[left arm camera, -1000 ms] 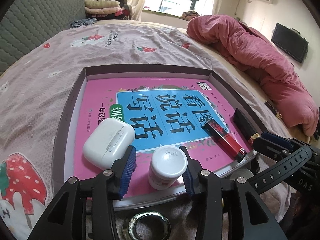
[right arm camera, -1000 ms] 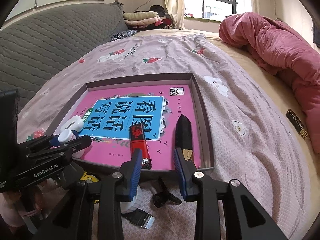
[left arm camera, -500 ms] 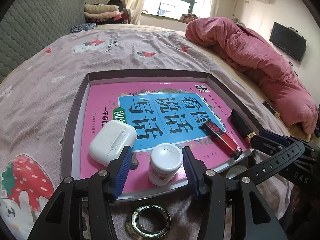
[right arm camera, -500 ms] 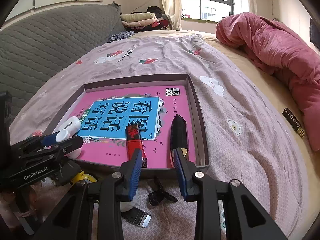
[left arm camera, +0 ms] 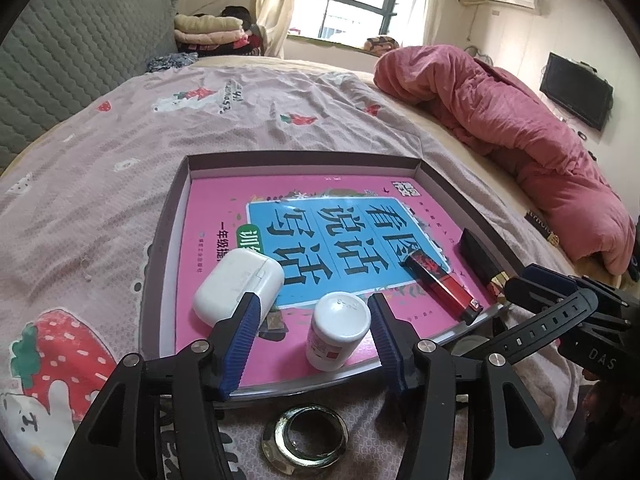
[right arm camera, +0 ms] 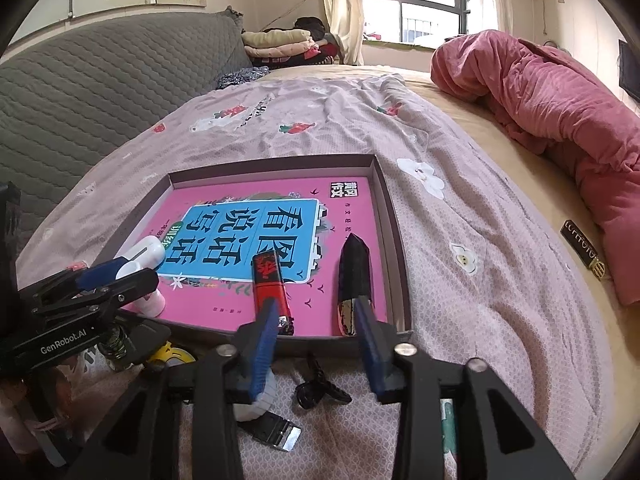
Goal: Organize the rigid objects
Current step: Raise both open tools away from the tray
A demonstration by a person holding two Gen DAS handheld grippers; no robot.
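Observation:
A shallow grey box [left arm camera: 168, 220] lies on the bed with a pink and blue book [left arm camera: 320, 224] as its floor. On the book lie a white earbud case [left arm camera: 236, 284], a white pill bottle [left arm camera: 336, 330], a red lighter [left arm camera: 440, 284] and a black pointed object [left arm camera: 478, 256]. My left gripper [left arm camera: 310, 340] is open, its fingers either side of the bottle and not touching it. My right gripper [right arm camera: 316, 344] is open and empty at the box's near rim [right arm camera: 320, 344], between the lighter [right arm camera: 270, 280] and the black object [right arm camera: 354, 276].
A metal ring [left arm camera: 304, 436] lies on the sheet in front of the box. A black clip [right arm camera: 318, 390], a metal clasp [right arm camera: 276, 434] and a yellow item [right arm camera: 172, 354] lie near the right gripper. A pink duvet [left arm camera: 520, 128] is heaped at the right.
Both grippers have drawn back from the box and risen a little. The left fingers now stand clear of the bottle, which stays upright on the book.

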